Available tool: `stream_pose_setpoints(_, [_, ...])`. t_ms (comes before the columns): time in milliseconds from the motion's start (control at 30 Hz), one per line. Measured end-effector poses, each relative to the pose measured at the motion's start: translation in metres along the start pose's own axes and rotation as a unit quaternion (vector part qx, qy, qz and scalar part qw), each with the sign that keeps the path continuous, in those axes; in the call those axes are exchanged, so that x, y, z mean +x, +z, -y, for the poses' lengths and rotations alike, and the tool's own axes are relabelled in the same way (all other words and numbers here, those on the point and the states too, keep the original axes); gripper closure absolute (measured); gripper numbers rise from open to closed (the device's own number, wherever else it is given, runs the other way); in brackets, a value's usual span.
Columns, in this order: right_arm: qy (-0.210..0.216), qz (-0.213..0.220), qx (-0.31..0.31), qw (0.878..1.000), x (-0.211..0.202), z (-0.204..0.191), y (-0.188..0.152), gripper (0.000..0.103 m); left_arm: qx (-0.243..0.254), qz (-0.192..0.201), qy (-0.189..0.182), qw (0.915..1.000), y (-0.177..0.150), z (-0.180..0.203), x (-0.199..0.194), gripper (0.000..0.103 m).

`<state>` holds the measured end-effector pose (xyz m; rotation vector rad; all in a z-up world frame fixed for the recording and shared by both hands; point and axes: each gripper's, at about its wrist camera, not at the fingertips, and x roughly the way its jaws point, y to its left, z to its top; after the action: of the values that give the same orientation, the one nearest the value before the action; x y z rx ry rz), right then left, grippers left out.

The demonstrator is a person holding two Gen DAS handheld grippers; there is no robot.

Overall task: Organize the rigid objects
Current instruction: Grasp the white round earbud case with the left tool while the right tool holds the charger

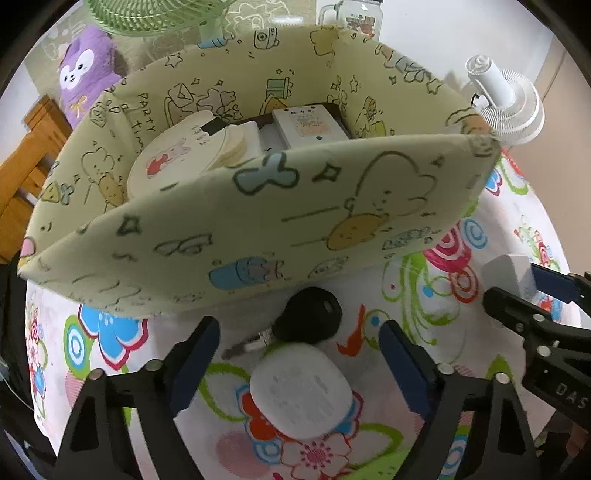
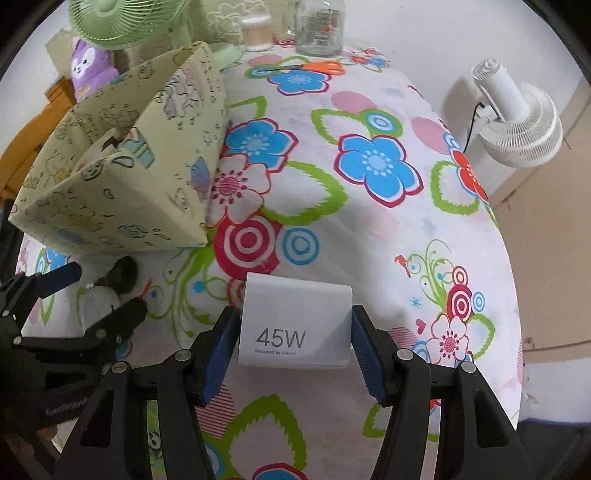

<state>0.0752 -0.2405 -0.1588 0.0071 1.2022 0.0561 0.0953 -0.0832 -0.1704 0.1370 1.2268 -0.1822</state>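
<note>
The left gripper (image 1: 299, 354) points steeply down at the flowered tablecloth (image 2: 369, 229); its two blue pads stand wide apart; a white oval case (image 1: 301, 391) lies on the cloth between them, and neither pad touches it; the case looks blurry and the marks on its top cannot be read; just above it lies a black car key (image 1: 306, 319), its metal blade poking left and partly lost in blur; the key sits right beside the near wall of the yellow fabric box (image 1: 258, 229); the box has cartoon drawings all over; inside it are a round cream tin (image 1: 173, 162) and a white boxy thing (image 1: 310, 127), and the near wall hides their lower parts; what else lies in the box cannot be made out.

The right gripper (image 2: 293, 350) also points steeply down; its pads are pinching a white charger (image 2: 295, 325) with "45W" on it, one pad on each side; the charger is to the right of the box, over the cloth; whether it touches the cloth cannot be told.

At the far edge a purple plush toy (image 2: 90, 66) and a green fan (image 2: 122, 22) are cut off by the picture's top; a glass jar (image 2: 319, 29) is cut off too; a white fan (image 2: 517, 118) stands off to the right, past the table's edge.
</note>
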Motion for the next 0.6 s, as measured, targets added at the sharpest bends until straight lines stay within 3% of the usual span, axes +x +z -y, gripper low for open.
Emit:
stream_pose_setpoints(200, [-0.003,-0.002,0.006,1.000,0.004,-0.001,0.003,0.041,0.007,-0.001,-0.009,0.9999,0.010,0.000,0.005,0.026])
stream_pose_setpoints(233, [-0.003,-0.002,0.007,1.000,0.004,-0.001,0.003,0.041,0.012,-0.002,-0.011,0.9999,0.011,0.002,0.005,0.030])
stream_pose_setpoints(333, [-0.003,-0.002,0.005,1.000,0.005,-0.004,0.004,0.041,0.029,-0.004,-0.021,0.9994,0.013,0.008,0.003,0.054])
stream_pose_setpoints(433, [-0.002,-0.003,-0.002,1.000,0.005,-0.009,0.005,0.040,0.030,-0.004,-0.023,0.9993,0.017,0.011,0.003,0.066])
stream_pose_setpoints(600, [0.004,-0.004,-0.008,1.000,0.005,-0.016,0.006,0.040,0.035,-0.006,-0.019,0.9992,0.023,0.011,0.002,0.066])
